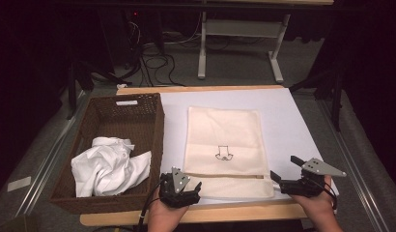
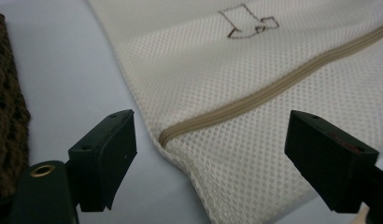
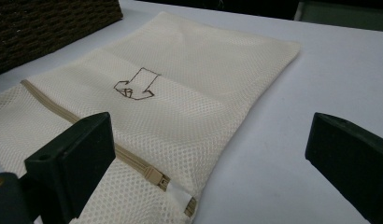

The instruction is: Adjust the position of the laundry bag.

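Cream mesh-cloth bag [image 1: 224, 145], woven wicker basket [image 1: 155, 121]

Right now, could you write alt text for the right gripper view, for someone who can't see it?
A cream mesh bag lies flat on a white table, its tan zipper closed, with the pull near the camera. Two black fingers stand wide apart in the foreground, and a brown basket sits top left.

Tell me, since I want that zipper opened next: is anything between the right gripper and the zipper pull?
Nothing visible. The right gripper is open just short of the mesh bag, and the zipper pull lies bare on the bag's near corner, close to its jaws.
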Demonstrator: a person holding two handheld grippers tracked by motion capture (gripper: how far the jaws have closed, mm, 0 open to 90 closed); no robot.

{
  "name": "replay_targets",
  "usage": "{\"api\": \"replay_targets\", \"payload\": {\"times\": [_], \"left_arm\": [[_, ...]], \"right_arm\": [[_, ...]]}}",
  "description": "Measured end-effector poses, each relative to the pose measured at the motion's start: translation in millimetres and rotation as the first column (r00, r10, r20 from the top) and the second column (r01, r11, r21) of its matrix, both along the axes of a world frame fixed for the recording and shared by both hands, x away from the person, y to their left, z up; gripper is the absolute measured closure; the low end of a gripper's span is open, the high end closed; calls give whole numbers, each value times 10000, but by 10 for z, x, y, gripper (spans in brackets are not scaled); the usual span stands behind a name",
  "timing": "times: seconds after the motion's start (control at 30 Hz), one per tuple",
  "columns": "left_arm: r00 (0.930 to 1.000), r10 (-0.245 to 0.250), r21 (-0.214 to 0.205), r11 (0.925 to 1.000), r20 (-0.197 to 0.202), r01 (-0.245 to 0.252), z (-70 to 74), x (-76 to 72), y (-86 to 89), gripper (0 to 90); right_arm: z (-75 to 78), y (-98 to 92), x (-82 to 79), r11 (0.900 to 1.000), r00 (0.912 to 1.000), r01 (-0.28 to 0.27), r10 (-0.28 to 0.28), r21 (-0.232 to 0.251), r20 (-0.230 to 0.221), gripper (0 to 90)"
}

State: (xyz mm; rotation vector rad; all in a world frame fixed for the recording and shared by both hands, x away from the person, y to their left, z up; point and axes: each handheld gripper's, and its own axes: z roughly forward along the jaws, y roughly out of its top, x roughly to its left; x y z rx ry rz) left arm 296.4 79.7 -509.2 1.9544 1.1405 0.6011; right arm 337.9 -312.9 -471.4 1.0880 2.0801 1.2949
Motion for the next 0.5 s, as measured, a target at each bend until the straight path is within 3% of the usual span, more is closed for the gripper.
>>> {"api": "replay_targets", "payload": {"times": [0.2,0.33,0.5], "left_arm": [[9960,175,80,9998,-880,-169,-92,28,-21,197],[9897,285,-261,9991,-1401,-324,-122,46,15,251],[9859,551,-612,9960,-1582,-655,-143,46,32,340]], "right_arm": [[-5,9,9,9999,9999,-131,131,16,-67,49],[-9,8,12,9998,9998,-205,205,2,-55,71],[-22,13,14,9997,9996,-256,256,1,-131,94]]}}
